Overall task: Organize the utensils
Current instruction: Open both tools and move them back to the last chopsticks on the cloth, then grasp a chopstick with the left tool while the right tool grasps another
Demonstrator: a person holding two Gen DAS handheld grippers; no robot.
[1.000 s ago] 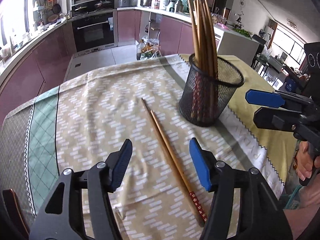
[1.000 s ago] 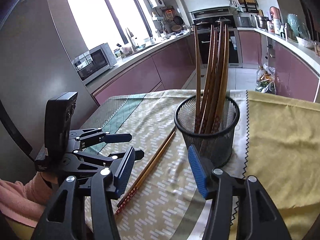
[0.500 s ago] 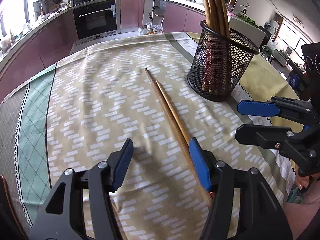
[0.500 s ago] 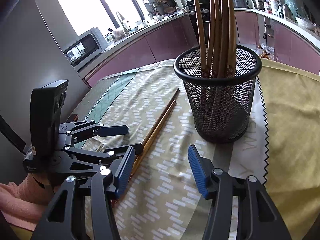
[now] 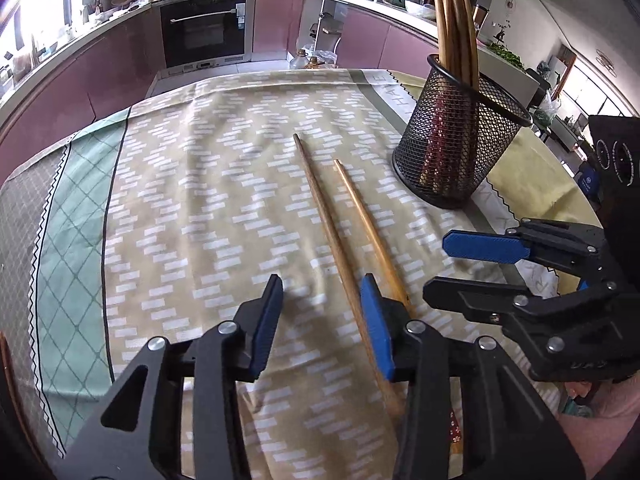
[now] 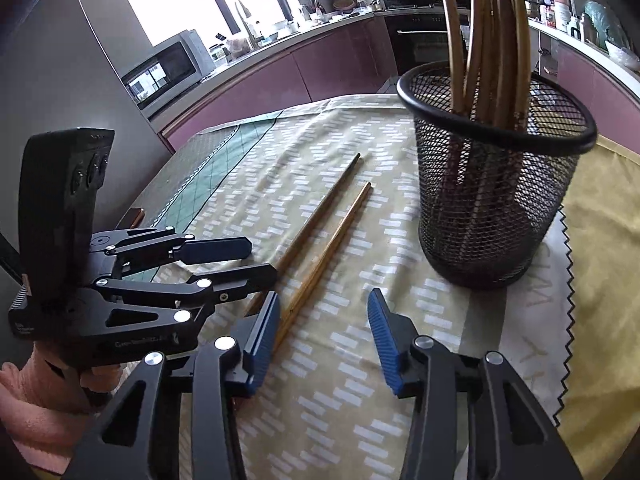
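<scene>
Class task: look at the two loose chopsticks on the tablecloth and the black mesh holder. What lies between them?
Nothing: only bare patterned tablecloth separates the loose chopsticks from the mesh holder. Both wrist views show it.

The loose chopsticks' (image 5: pixel 340 240) decorated ends hide behind the left tongs (image 5: pixel 320 320).

Both wrist views look down, sharing the tablecloth (image 5: pixel 200 208).
</scene>
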